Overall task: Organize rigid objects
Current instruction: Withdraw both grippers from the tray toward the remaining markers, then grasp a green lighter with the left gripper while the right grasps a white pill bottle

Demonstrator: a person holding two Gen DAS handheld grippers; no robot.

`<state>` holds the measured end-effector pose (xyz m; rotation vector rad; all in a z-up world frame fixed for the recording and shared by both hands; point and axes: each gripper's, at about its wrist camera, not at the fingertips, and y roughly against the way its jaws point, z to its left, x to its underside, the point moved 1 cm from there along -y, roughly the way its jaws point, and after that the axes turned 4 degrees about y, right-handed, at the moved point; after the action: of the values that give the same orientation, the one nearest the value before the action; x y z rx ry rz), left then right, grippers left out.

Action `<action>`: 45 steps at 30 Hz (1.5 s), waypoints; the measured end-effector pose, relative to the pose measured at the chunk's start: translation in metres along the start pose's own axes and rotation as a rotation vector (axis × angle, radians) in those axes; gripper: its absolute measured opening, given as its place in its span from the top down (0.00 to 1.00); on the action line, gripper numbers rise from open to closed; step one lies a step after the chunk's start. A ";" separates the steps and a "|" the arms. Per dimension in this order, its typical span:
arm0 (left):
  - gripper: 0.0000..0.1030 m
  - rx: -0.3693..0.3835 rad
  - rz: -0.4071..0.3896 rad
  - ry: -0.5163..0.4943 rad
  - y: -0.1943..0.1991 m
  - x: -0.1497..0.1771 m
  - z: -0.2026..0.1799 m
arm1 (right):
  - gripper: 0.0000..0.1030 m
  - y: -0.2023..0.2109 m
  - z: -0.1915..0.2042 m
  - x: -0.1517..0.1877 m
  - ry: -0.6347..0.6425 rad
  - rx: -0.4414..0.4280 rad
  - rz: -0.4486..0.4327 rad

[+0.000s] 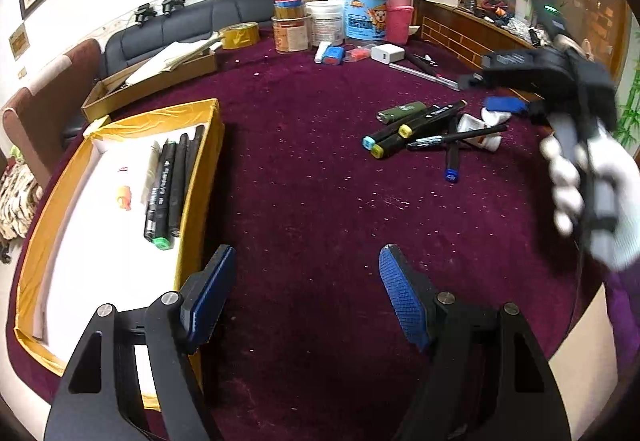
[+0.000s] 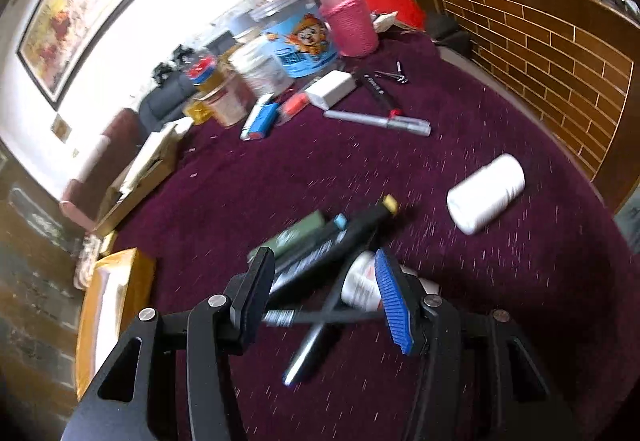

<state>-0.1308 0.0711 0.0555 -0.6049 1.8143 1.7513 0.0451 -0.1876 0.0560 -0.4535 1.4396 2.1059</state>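
A pile of black markers [image 1: 416,127] with cyan and yellow caps lies on the purple tablecloth beside an olive green case [image 1: 402,112], a white tube [image 1: 478,131] and a thin black pen [image 1: 456,137]. My right gripper [image 1: 486,93], held by a white-gloved hand, hovers blurred over this pile. In the right wrist view the right gripper [image 2: 322,255] is open, and the markers [image 2: 320,253] and thin pen [image 2: 320,317] lie below its fingers. My left gripper [image 1: 307,253] is open and empty beside the yellow box [image 1: 200,177], which holds several markers [image 1: 164,185].
A white bottle [image 2: 486,193] lies on its side right of the pile. Jars and tubs [image 1: 360,13], a tape roll [image 1: 240,35], a white charger [image 1: 387,53] and a silver pen [image 2: 380,121] crowd the far side. A cardboard box [image 1: 152,81] sits behind the yellow one. A wooden panel [image 2: 560,53] borders the right.
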 end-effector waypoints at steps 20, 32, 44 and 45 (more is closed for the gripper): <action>0.29 0.060 0.028 0.073 -0.012 0.002 0.021 | 0.51 -0.085 0.091 0.017 0.408 0.151 0.200; 0.29 0.189 0.061 0.083 -0.022 -0.005 0.003 | 0.49 0.010 0.032 0.052 0.243 -0.266 0.127; 0.51 0.178 0.124 -0.348 -0.108 -0.050 -0.072 | 0.49 0.038 -0.056 0.056 0.029 -0.207 0.056; 0.76 0.254 0.162 -0.303 -0.106 -0.052 -0.070 | 0.49 0.040 -0.058 0.057 0.025 -0.209 0.052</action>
<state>-0.0272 -0.0071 0.0101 -0.0865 1.8657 1.5755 -0.0260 -0.2385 0.0332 -0.5288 1.2623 2.3121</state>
